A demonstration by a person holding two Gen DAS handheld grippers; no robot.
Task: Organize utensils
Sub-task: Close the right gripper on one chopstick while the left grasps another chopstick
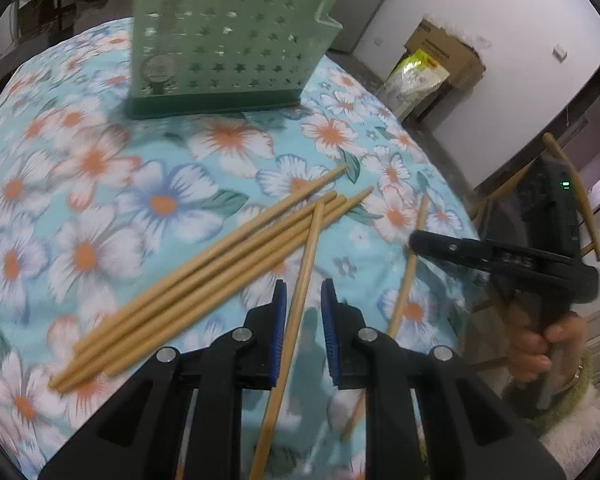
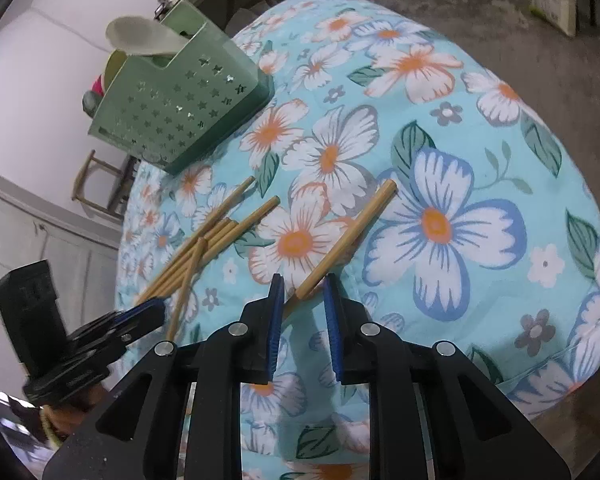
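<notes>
Several wooden chopsticks lie in a loose bundle on the floral tablecloth, in front of a green perforated utensil holder. My left gripper is open, and one chopstick runs between its blue pads without being pinched. Another single chopstick lies to the right, by the tip of my right gripper. In the right wrist view, my right gripper is open around the near end of that chopstick. The left gripper shows at the left beside the bundle. The holder has a white spoon in it.
The round table's edge curves close on the right. Beyond it stand a cardboard box, a plastic bag and a wooden chair. A hand grips the right tool. A wooden stool stands past the table's left side.
</notes>
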